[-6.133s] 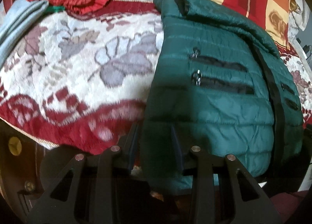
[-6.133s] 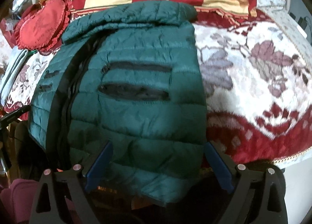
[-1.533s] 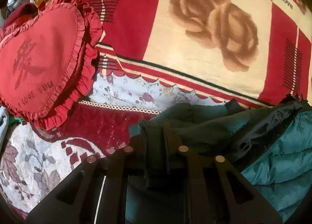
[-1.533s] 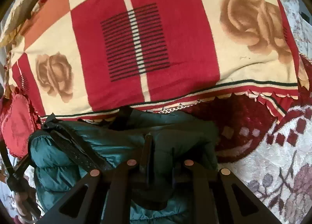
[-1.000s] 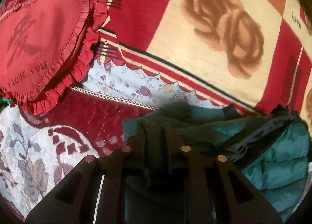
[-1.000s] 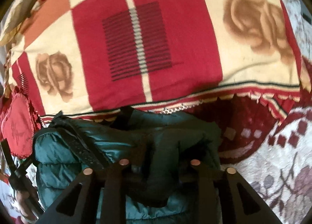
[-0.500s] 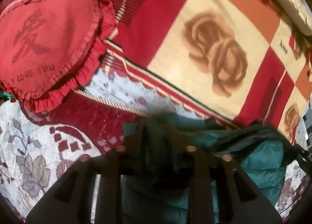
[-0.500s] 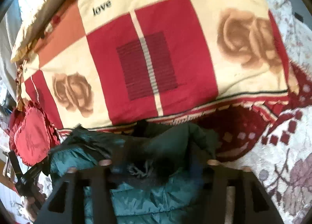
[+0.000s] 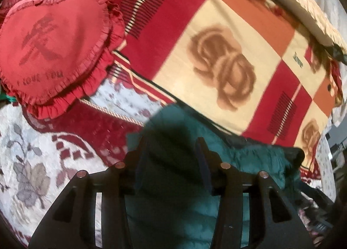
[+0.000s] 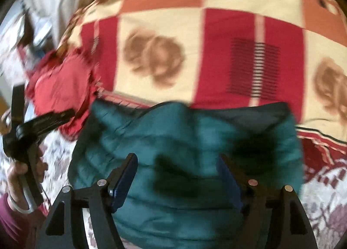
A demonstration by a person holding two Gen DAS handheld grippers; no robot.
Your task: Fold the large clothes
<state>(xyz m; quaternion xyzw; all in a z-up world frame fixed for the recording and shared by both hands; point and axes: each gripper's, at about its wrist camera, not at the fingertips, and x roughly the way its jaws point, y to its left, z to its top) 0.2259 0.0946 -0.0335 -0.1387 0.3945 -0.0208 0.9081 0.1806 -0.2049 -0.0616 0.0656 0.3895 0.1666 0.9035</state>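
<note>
The green puffer jacket (image 9: 256, 158) lay folded on the bed, its far edge against the red-and-cream rose blanket (image 9: 227, 58) and its near part spread under both cameras. The left gripper (image 9: 173, 153) hung over the jacket's left end, its jaws opening and moderately parted; dark green fabric showed between them, though no pad visibly pressed on it. The right gripper (image 10: 177, 168) stood above the jacket's middle (this view was badly smeared), its jaws wide apart but closing, the quilted cloth lying loose beneath and between them without being pinched. A red heart-shaped cushion (image 9: 54, 54) with a ruffled edge rested on the floral bedspread (image 9: 32, 162) just left of the jacket. In the right wrist view, the person's left hand (image 10: 19, 175) gripped its tool's handle at the far left, a magenta sleeve (image 10: 10, 223) below it.
</note>
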